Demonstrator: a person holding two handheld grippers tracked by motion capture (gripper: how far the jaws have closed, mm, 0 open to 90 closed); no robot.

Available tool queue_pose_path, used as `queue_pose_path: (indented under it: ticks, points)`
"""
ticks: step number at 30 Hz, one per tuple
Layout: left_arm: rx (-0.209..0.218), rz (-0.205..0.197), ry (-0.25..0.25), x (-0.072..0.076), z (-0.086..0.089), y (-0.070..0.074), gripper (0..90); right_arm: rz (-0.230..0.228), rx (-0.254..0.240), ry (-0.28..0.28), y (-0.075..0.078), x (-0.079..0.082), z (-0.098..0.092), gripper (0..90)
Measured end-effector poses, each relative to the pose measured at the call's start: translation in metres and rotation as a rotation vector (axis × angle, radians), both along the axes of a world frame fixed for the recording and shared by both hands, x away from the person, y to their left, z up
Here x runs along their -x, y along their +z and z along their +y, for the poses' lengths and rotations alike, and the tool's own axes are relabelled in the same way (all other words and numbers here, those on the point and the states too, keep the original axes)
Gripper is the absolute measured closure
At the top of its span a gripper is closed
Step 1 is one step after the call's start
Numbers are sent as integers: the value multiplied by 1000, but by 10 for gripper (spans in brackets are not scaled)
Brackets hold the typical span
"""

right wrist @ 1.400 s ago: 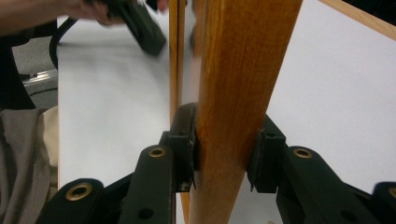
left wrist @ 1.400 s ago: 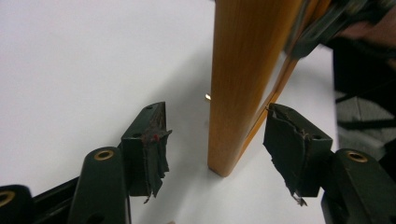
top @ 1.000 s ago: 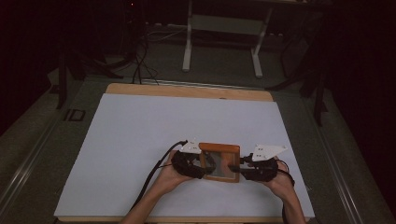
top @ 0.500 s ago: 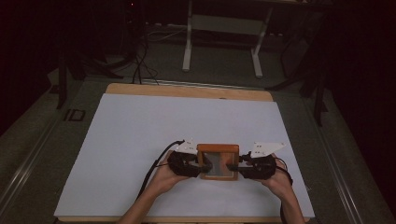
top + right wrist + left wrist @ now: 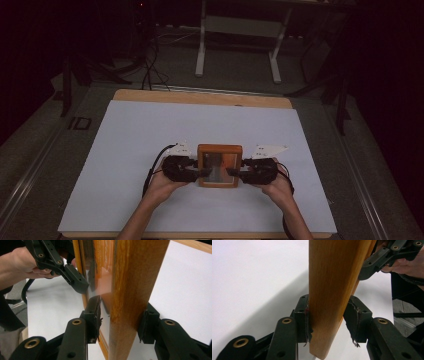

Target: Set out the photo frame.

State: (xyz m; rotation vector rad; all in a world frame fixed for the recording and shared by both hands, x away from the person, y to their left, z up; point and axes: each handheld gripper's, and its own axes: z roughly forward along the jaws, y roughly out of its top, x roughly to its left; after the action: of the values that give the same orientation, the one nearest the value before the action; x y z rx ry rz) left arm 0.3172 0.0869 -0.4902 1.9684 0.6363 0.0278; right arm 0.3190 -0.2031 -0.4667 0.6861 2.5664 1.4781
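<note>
Wooden frame (image 5: 218,165) sits low centre in the high view, on the white sheet (image 5: 150,130) covering the counter (image 5: 200,98). Squarish, thick orange-brown rim with visible grain and rounded edges, a glossy reflective pane inside.

Left tongs (image 5: 199,172) meet the frame's left rim, right tongs (image 5: 235,172) its right rim, one hand behind each.

Left gripper view: the rim (image 5: 332,290) rises up the middle of the frame between the two black jaws. Left pad lies against the wood; right pad shows a thin gap. Pad linings frayed. Cannot tell if the grip is firm.

Right gripper view: the rim (image 5: 132,290) stands between the jaws, which have just been opening. Right pad touches the wood; left pad sits near the pane, contact unclear.
</note>
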Motion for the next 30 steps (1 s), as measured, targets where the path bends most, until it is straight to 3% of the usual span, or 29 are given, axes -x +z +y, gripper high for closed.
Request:
queue_pose_path:
  ticks: [9,22,30]
  points:
    - [-10,28,33,-3,11,-4,578,25,-5,-1,-6,-8,14,583]
    - [-12,62,64,-5,17,-12,574,97,-69,-21,-25,-14,19,578]
    - [26,78,85,-9,20,-17,573,111,-101,-48,-31,-17,19,569]
